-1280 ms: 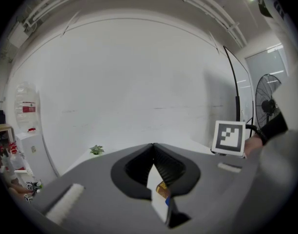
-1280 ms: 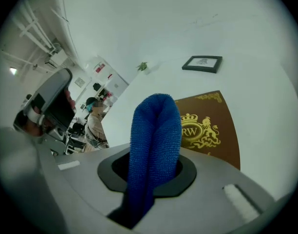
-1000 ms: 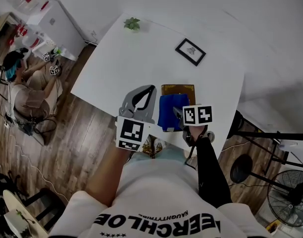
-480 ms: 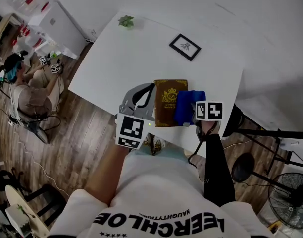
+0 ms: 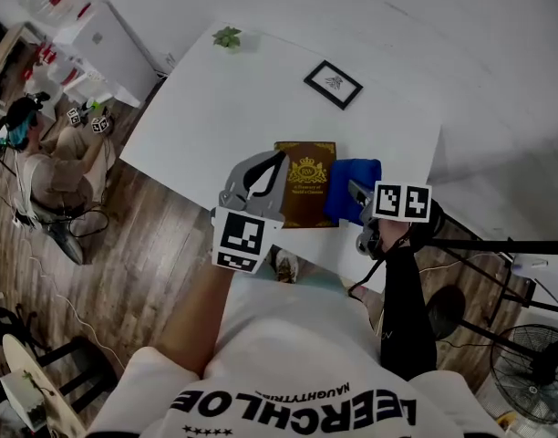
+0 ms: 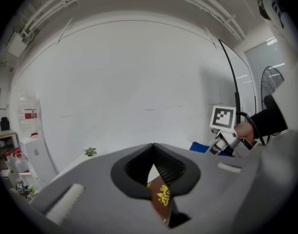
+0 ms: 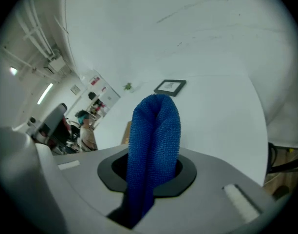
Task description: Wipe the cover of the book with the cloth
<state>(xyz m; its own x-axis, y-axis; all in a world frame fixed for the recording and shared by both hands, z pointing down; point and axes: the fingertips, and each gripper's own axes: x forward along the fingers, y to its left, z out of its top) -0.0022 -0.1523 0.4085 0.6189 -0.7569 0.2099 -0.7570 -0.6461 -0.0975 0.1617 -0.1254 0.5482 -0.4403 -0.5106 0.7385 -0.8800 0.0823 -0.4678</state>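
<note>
Both jaws of the right hand-held gripper (image 5: 356, 199) pinch the blue cloth (image 5: 350, 181), just ahead of it at the book's (image 5: 304, 185) right edge. The left hand-held gripper (image 5: 277, 164) is closed and empty by the book's left side. I think more wiping is left

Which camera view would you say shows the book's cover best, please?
The head view: the book shows nearly whole, gold crest included. The left gripper view catches only a sliver between its jaws; the right gripper view shows just a brown edge beside the blue cloth.
</note>
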